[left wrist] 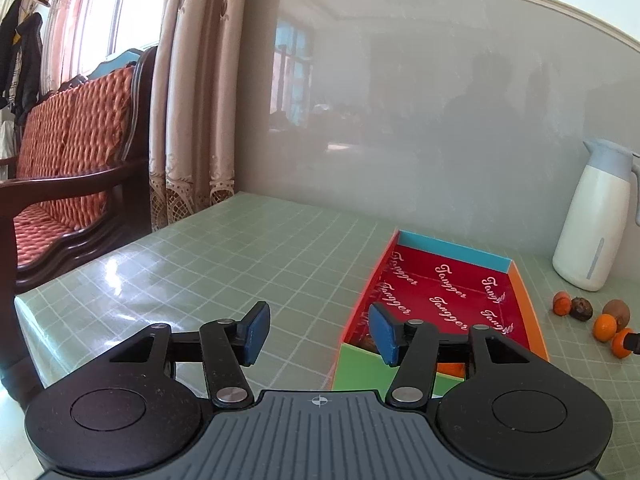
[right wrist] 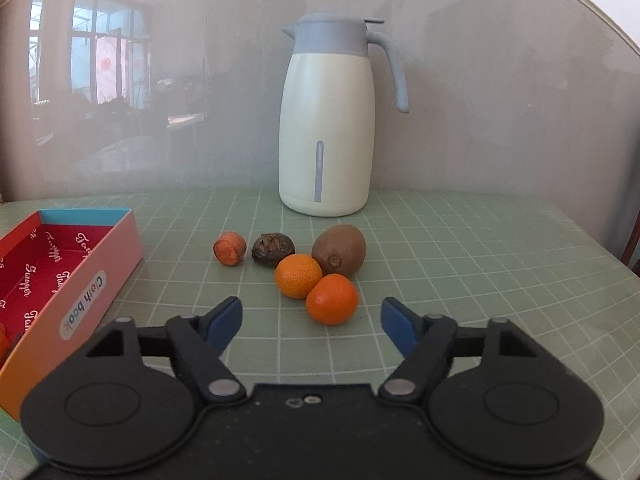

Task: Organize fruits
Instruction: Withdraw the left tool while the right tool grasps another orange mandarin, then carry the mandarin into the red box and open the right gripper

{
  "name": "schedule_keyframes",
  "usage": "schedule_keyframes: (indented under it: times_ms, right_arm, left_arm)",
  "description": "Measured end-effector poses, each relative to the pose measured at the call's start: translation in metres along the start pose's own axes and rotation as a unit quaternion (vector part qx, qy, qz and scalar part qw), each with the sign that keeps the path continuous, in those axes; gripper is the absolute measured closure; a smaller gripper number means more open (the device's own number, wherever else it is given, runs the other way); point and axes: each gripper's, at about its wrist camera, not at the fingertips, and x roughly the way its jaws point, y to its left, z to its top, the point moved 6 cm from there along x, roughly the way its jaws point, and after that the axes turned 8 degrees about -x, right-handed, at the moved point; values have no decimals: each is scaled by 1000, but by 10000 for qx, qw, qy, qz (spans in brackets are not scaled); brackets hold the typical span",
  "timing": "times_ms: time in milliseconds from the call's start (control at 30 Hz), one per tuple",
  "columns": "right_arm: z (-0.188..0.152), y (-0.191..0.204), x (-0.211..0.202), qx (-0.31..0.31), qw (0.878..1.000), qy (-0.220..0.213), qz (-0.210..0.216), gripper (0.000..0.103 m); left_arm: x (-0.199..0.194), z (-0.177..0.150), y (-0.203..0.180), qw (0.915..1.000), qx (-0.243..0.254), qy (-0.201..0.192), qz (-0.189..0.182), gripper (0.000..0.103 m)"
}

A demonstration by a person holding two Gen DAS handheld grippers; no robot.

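On the bench [right wrist: 460, 248], covered with a green squared cloth, five small fruits are seen in a loose group in front of a white jug [right wrist: 326, 120] with a grey-blue lid. Two oranges lie closest to the right gripper [right wrist: 311, 322]: the near orange [right wrist: 332, 299] and the far orange [right wrist: 298, 276], which are touching each other. Behind them a brown kiwi [right wrist: 339, 249] is placed, touching the far orange. To the left of it a dark wrinkled fruit [right wrist: 273, 249] and a small orange-red fruit [right wrist: 229, 249] are found, a little apart from each other.

The fingers of the right gripper are held apart, and nothing is between them; the near orange is just ahead of the gap, not touched by the blue pads [right wrist: 224, 322].

At the left side a long open box [right wrist: 100, 276] with a red printed lining is lying on the bench. In the left wrist view the left gripper [left wrist: 318, 332] is held over the near end of this box [left wrist: 532, 308]. Its fingers are apart and empty. Behind the right finger, inside the box, some orange fruit [left wrist: 452, 370] and a darker thing are partly seen, but it cannot be told exactly what they are.

A wooden sofa [left wrist: 76, 152] with red cushions and curtains [left wrist: 192, 92] are seen beyond the bench.
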Motion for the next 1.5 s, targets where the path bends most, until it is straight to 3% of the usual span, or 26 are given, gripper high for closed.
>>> schedule_keyframes:
  times_ms: [167,300,433,567,800,1033,1233,1500]
  right_arm:
    - [-3,-10,26,195,9992,334,74,36]
    - [-5,-13,45,358,9974,566,253,52]
    - [-4,-18,56,527,9962,633,282,52]
    - [0,-20,67,518,9959,684,294,64]
    - [0,-19,64,550,9958,616,398,65]
    - [9,-5,34,332,9975,227,575,65]
    - [21,34,5,55,9917,-144,1273,65]
    - [35,105,-25,-441,9714,-482,2284,65]
  left_arm:
    - [5,0,6,10000,-32,42,37,45]
    - [8,2,14,9999,-90,70,90,44]
    - [11,2,23,9996,-196,116,148,44]
    - [14,2,29,9993,-277,168,185,43]
    - [15,1,27,9994,-259,175,179,43]
    - [13,2,28,9992,-316,136,199,43]
    - [11,3,35,9989,-337,68,318,42]
    - [11,1,42,9985,-300,45,460,41]
